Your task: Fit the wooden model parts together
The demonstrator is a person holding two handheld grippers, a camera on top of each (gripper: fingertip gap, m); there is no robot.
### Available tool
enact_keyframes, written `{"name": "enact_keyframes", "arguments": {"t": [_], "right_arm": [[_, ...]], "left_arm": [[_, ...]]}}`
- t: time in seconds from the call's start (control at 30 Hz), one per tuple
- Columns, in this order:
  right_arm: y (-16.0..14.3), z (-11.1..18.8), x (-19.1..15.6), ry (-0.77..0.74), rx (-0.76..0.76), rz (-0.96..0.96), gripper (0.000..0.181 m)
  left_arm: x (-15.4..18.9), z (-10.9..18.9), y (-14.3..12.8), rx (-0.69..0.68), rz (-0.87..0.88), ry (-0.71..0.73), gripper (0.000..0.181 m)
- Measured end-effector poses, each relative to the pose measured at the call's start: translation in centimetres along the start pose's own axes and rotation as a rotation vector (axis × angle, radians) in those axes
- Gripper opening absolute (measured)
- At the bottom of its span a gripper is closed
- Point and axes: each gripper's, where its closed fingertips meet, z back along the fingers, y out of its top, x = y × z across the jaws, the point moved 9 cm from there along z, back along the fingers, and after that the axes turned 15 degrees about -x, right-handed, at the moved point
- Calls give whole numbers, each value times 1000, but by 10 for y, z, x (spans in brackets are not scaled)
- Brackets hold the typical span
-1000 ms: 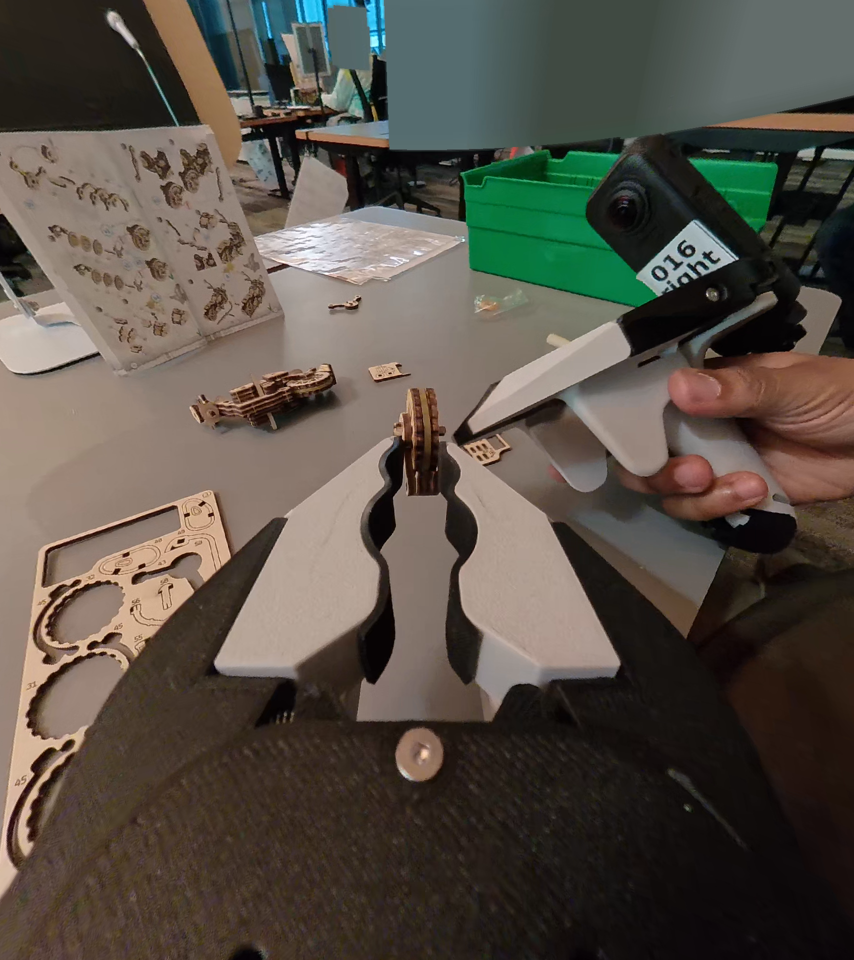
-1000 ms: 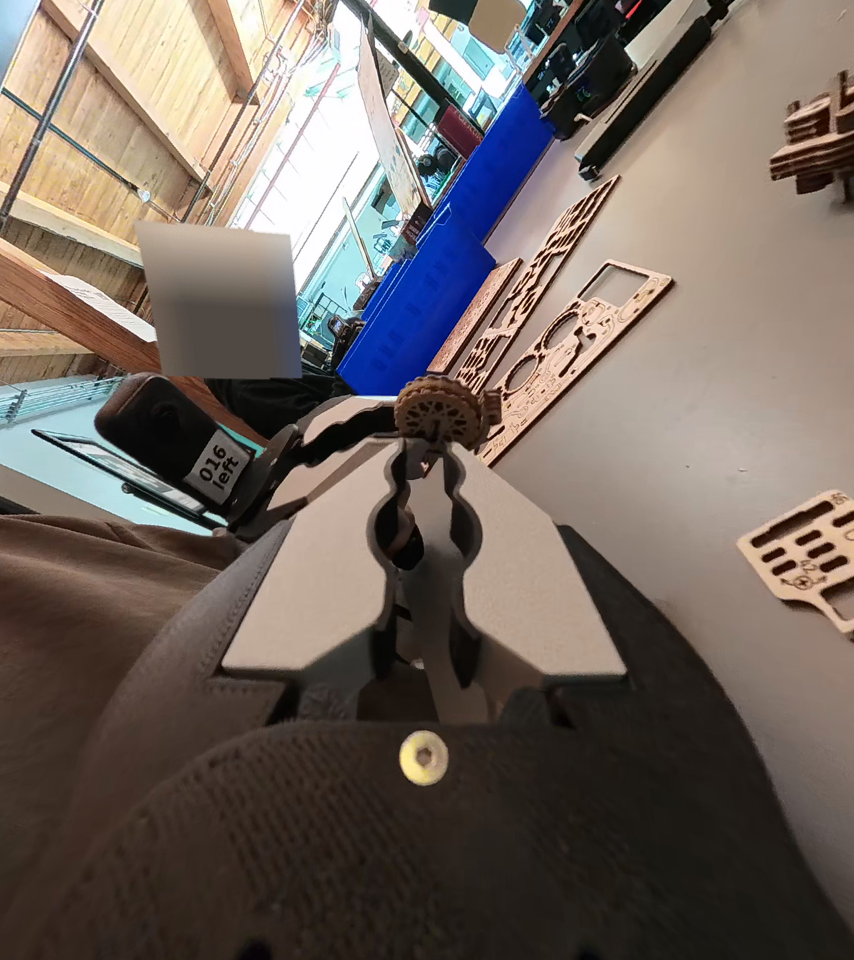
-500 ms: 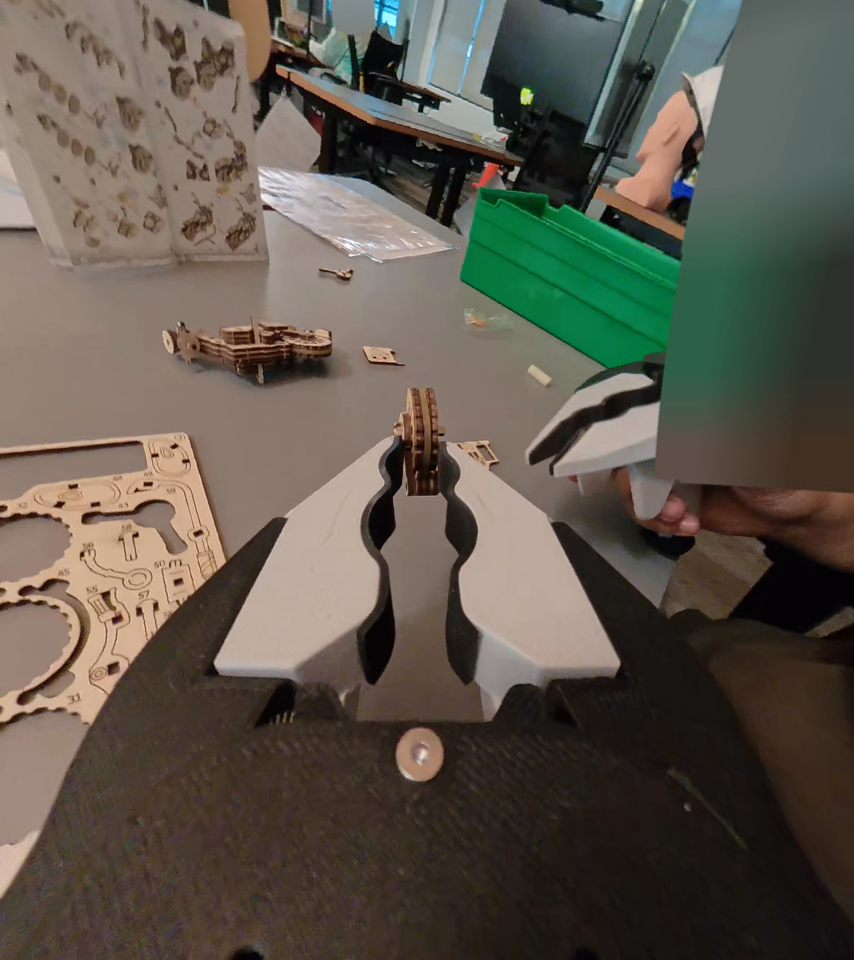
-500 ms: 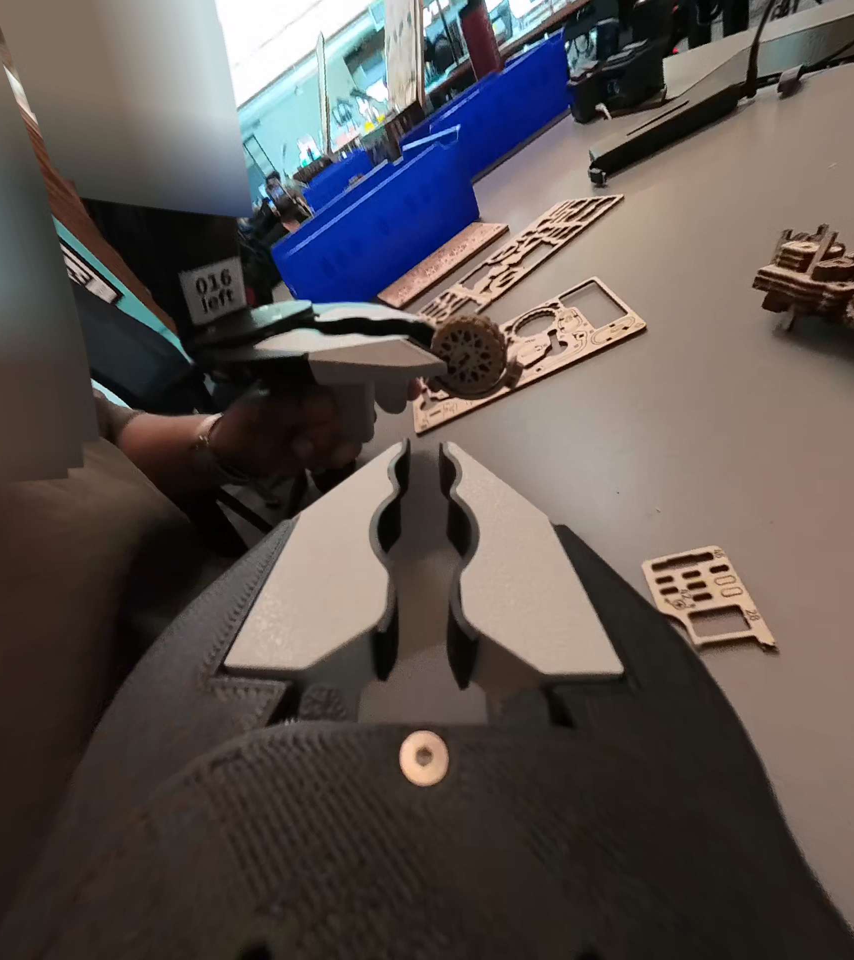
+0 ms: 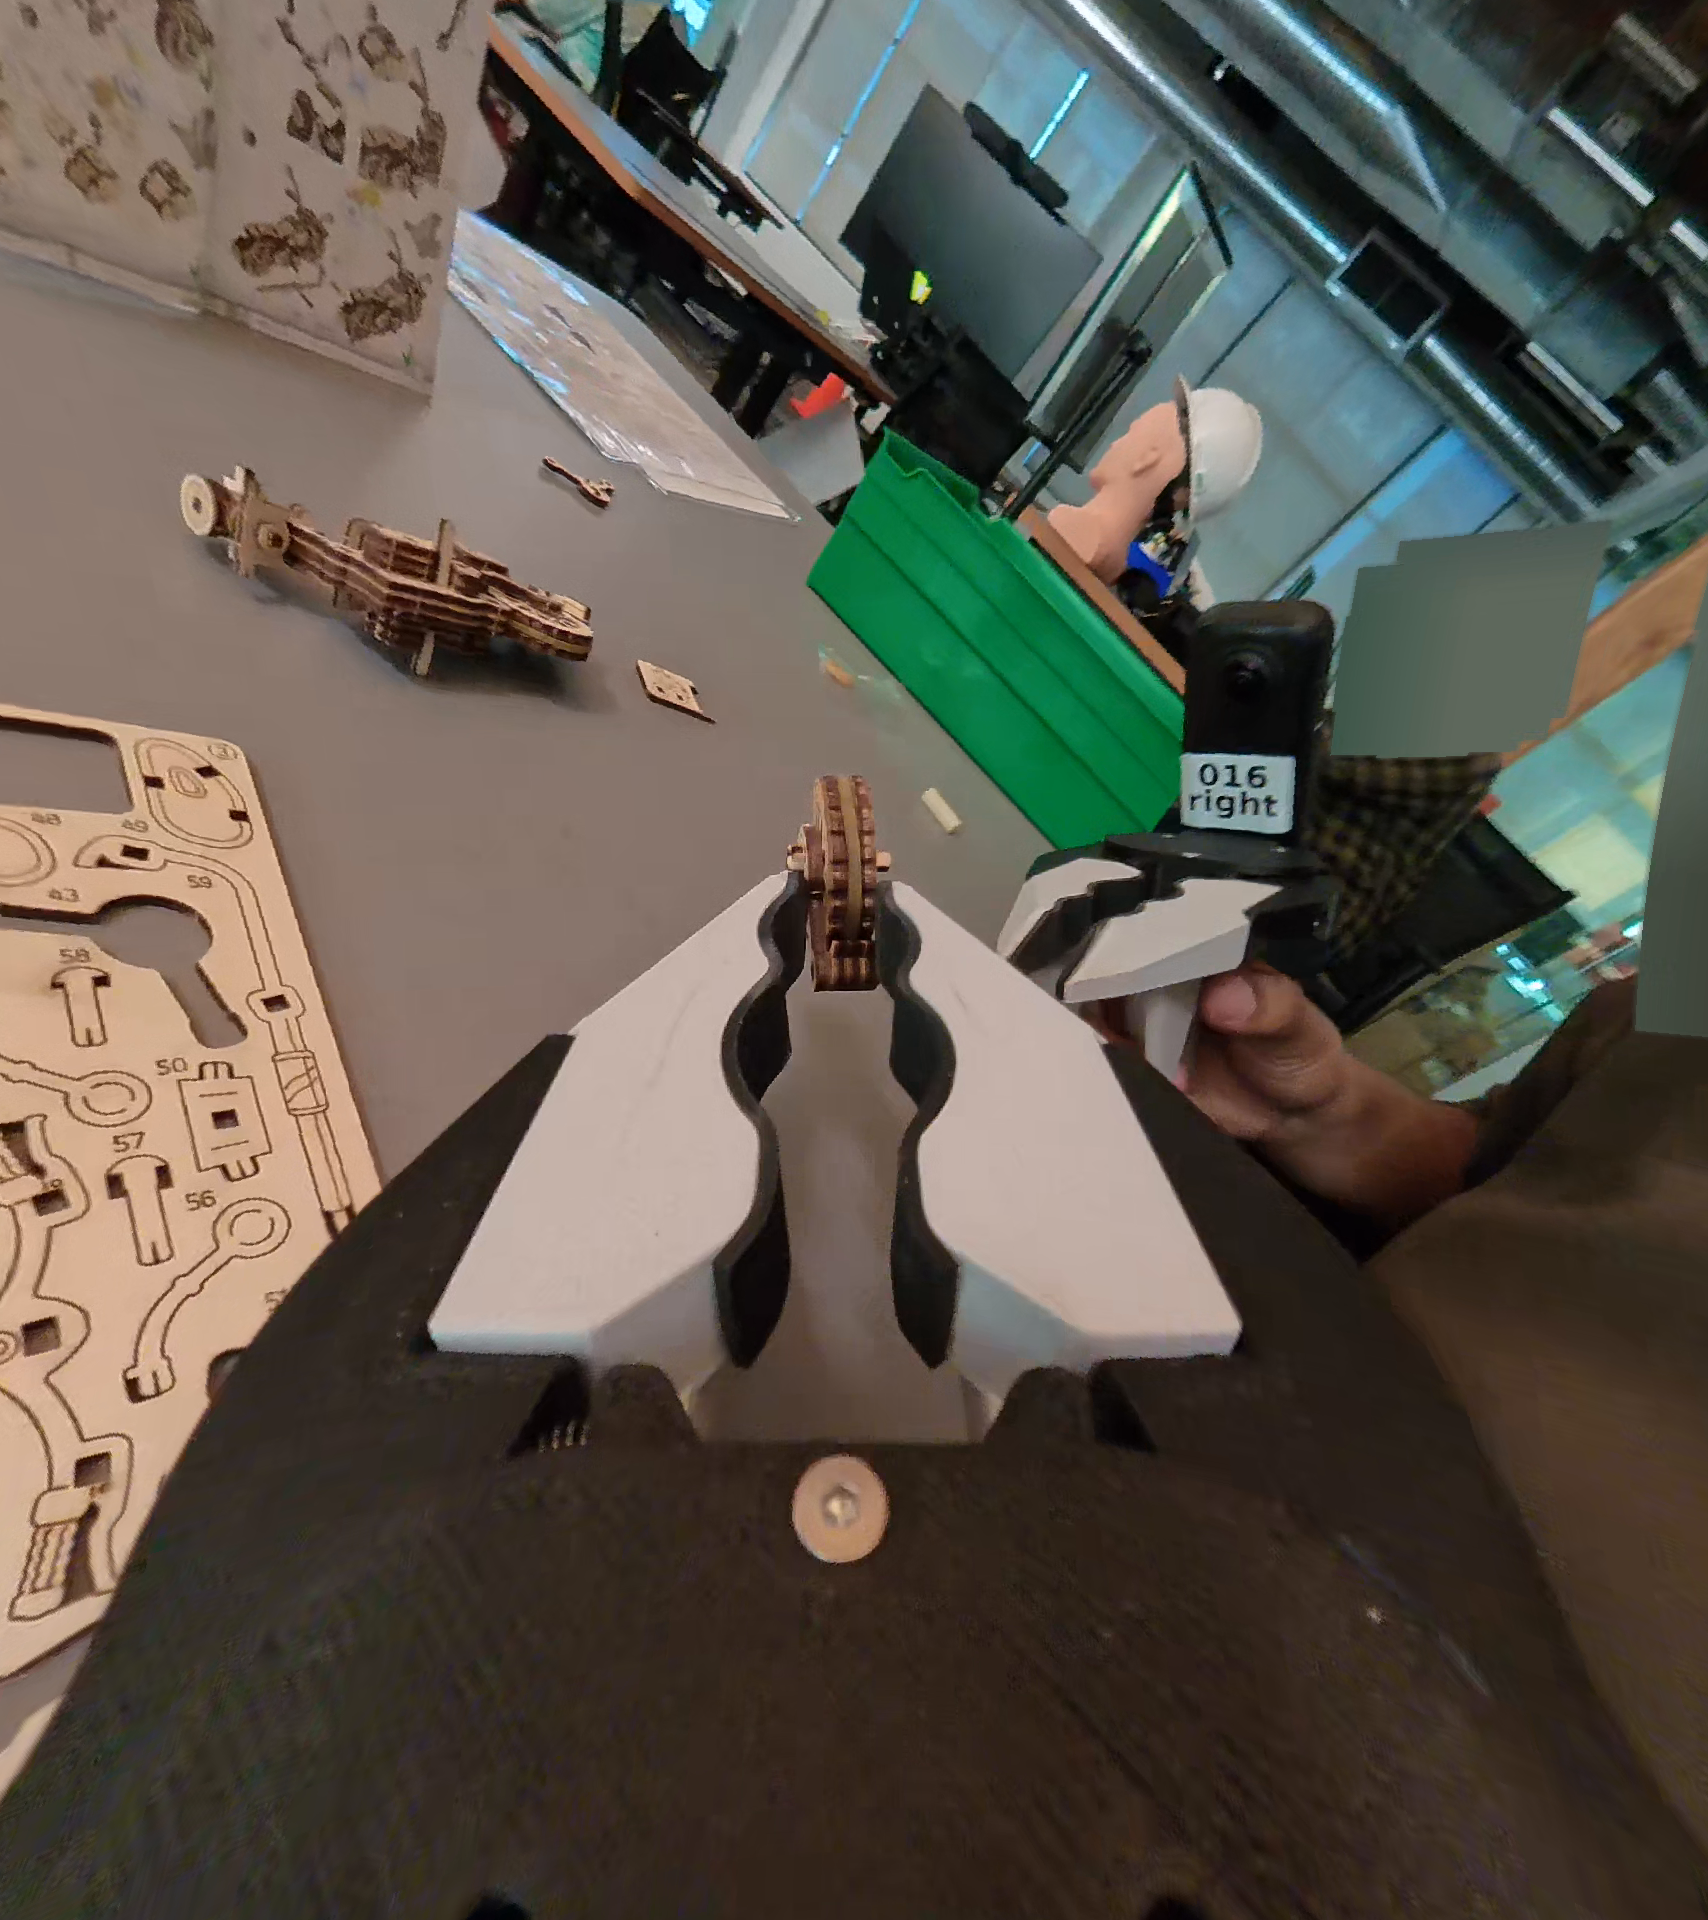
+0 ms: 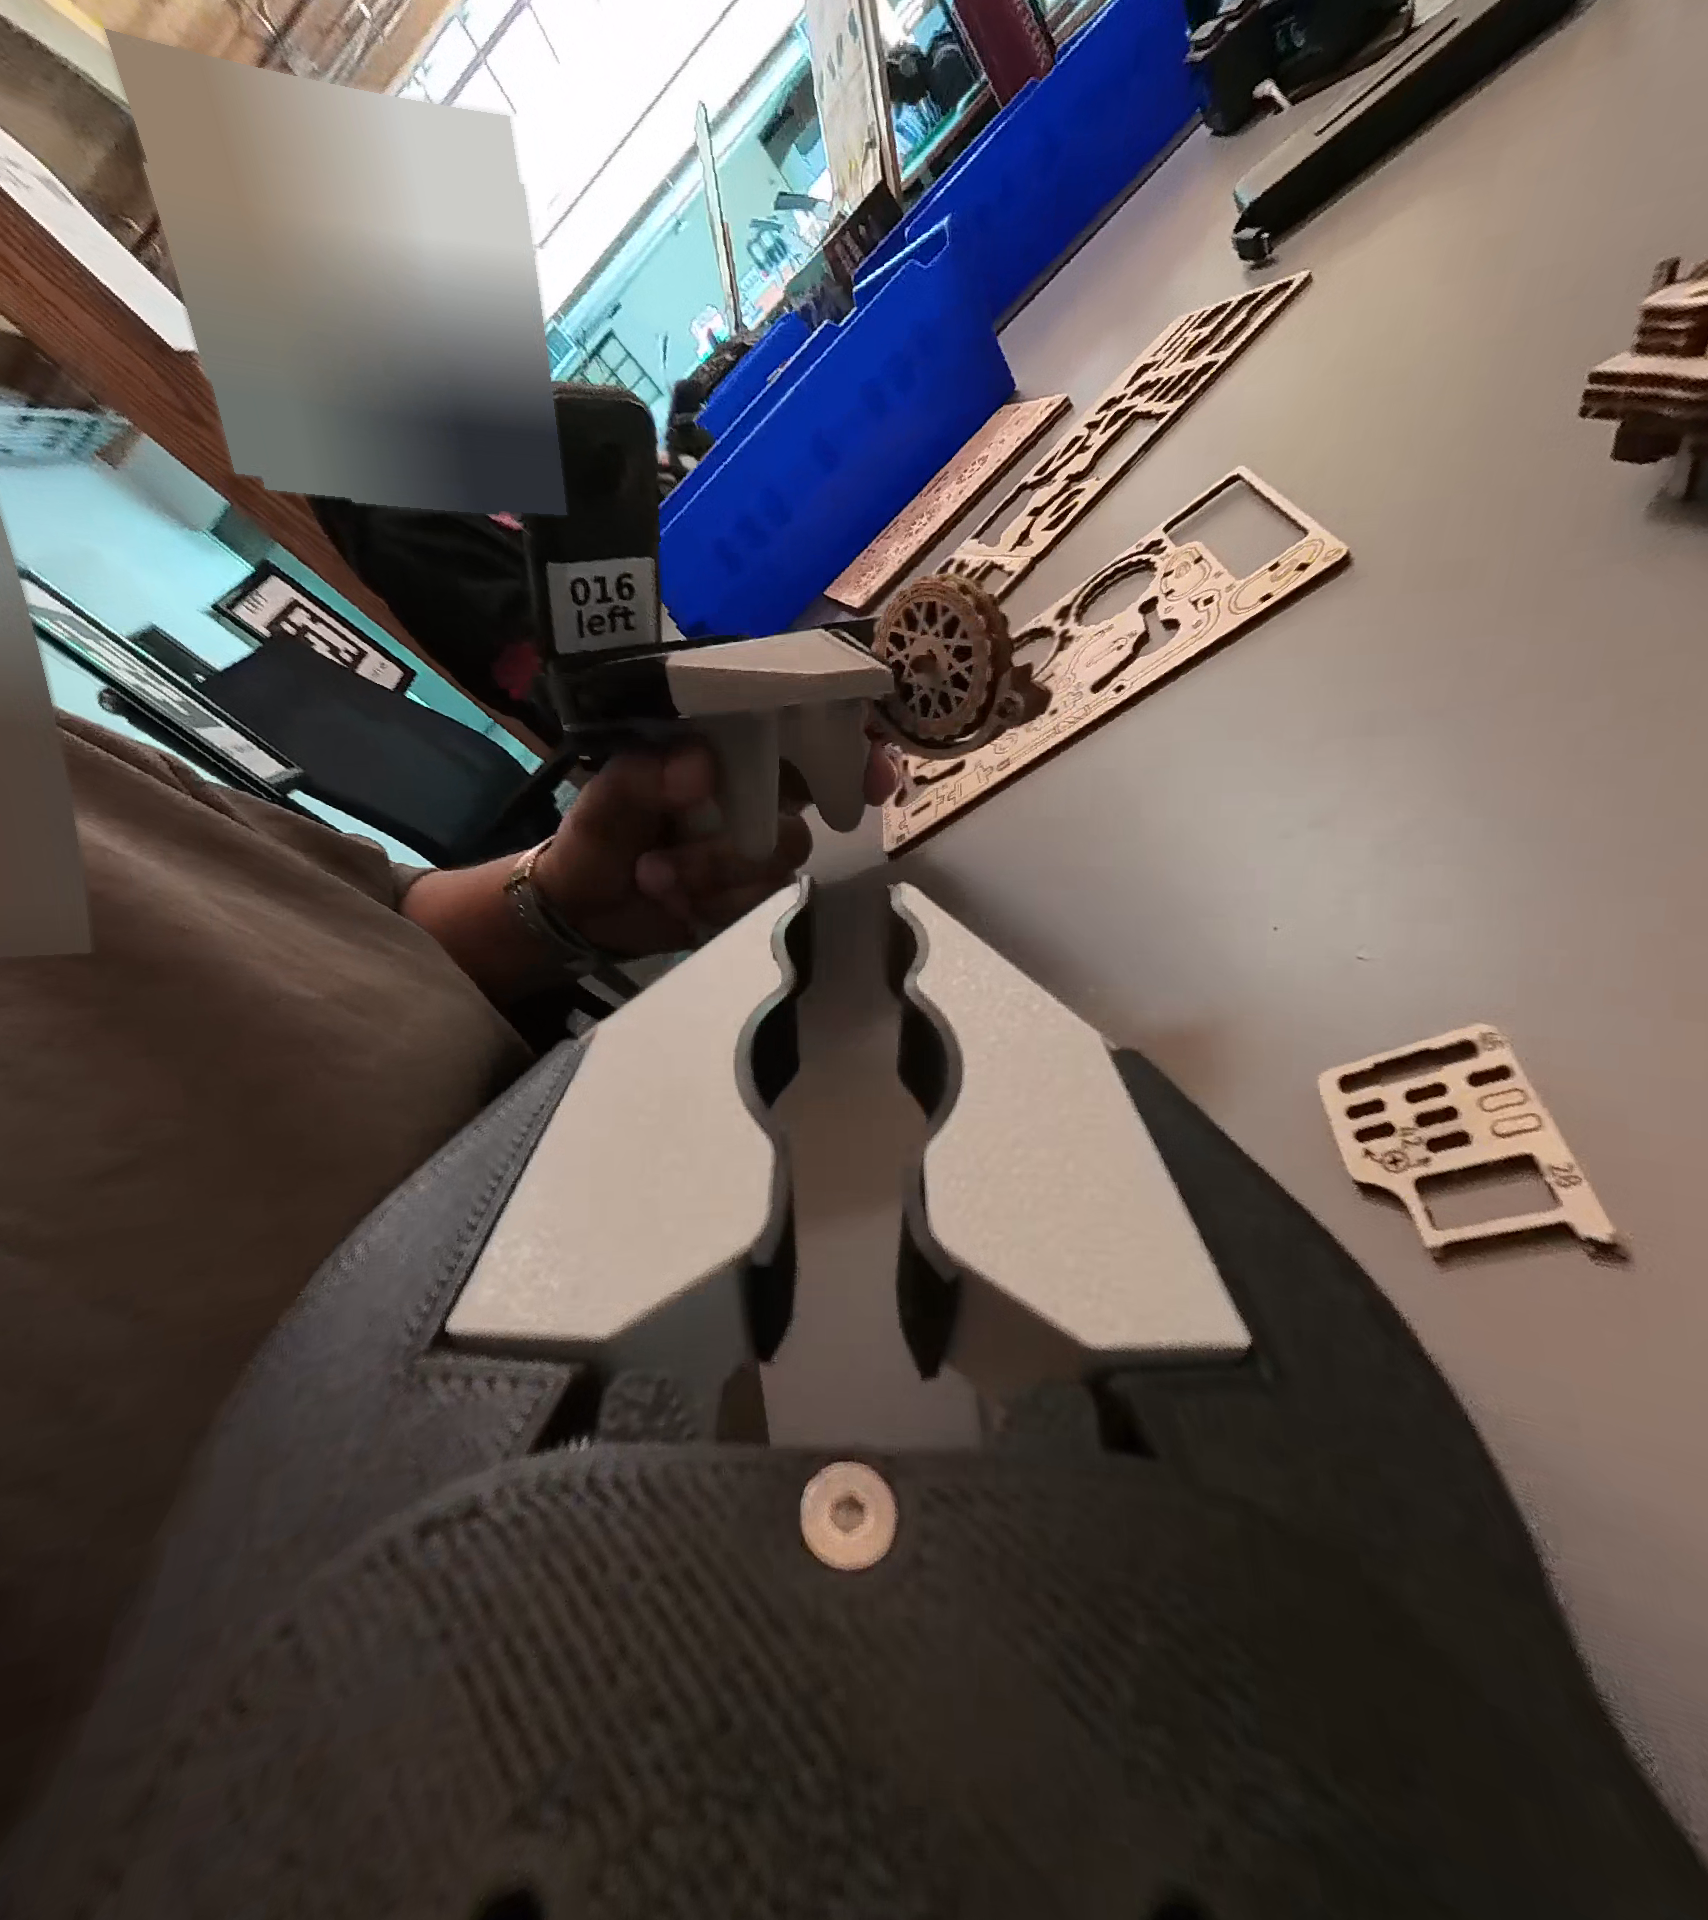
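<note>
Now parted from the wheel: right gripper (image 6: 845, 899), which a second ago had its tips at the wooden wheel (image 5: 842, 883), stands clear, fingers a narrow gap apart, gripping nothing. Left gripper (image 5: 837, 914): clenched on the wheel throughout, wheel edge-on between its fingertips, raised off the grey table (image 5: 476, 821). Near side of the wheel, to its left: punched-out parts sheet (image 5: 102, 1122), flat. Beyond the wheel: half-built wooden model (image 5: 403, 582), a small loose piece (image 5: 673, 691) just beside it. Right of the wheel: small slotted sheet (image 6: 1452, 1143); green bin (image 5: 995, 644) at the table's far edge.
</note>
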Motion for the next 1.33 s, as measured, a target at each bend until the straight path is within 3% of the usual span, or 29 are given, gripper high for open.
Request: {"name": "enact_keyframes", "arguments": {"t": [0.27,0.53,0.63,0.73,0.83,1.1,1.33], "right_arm": [[3,5,13,132,65,-159,14],[7,6,27,173,106,-275,13],[11,6,22,-23,80,-116,2],[16,9,14,-255,61,80,4],[17,11,14,-334,59,129,5],[13,14,24,-170,36,-18,7],[12,8,26,-96,25,-65,6]], "left_arm": [[-19,-2,-2,-20,220,-57,10],[-27,-2,-1,-28,311,-97,10],[-27,-1,-1,-27,314,-109,10],[-21,-3,0,-32,252,-101,10],[-14,-7,2,-37,169,-96,10],[2,-14,6,0,-63,-2,10],[-13,-17,8,-4,66,2,10]]}}
